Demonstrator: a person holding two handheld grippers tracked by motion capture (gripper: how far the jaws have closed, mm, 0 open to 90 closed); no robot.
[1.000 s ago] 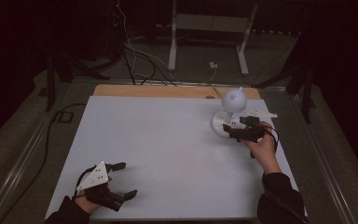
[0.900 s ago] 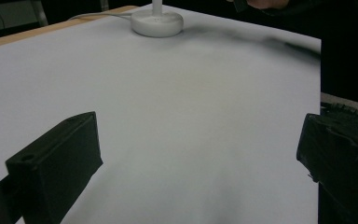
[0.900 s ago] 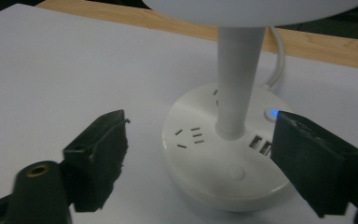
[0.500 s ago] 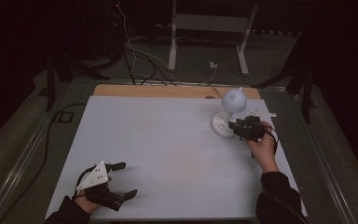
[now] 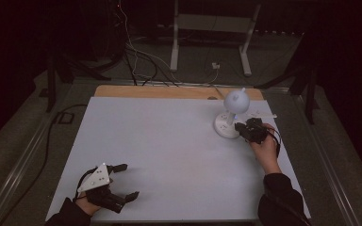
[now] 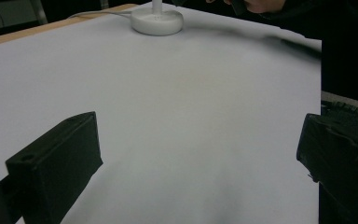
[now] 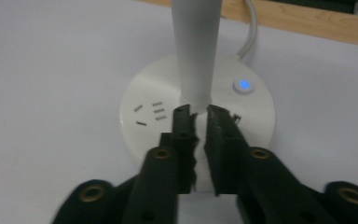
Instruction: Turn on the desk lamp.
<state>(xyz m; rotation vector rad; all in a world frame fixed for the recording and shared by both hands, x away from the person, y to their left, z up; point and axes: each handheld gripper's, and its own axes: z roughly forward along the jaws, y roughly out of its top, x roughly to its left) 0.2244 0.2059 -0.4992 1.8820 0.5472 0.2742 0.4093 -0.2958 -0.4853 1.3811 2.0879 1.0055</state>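
Your right gripper [image 7: 196,112] sits low over the round white base [image 7: 158,112] of the desk lamp [image 5: 231,115], its jaws pointing at the foot of the lamp's white stem [image 7: 196,46]. The jaws have just been closing and now stand nearly together, with only a thin slit left between the two black pads. Nothing is clamped: the stem rises just beyond the tips, and the slit shows only the white base behind it. Whether the tips touch the base is hard to judge from this angle. A small button [image 7: 243,85] glows blue on the base, to the right of the stem, and short dark marks [image 7: 150,112] lie on its left.

From the high view, the lamp stands near the far right of the white table [image 5: 169,155], its ball-shaped head [image 5: 236,100] above the base, with your right hand [image 5: 265,146] just behind the gripper.

Your left gripper [image 5: 118,181] rests at the near left corner of the table, well apart from the lamp, jaws spread wide with nothing between them.
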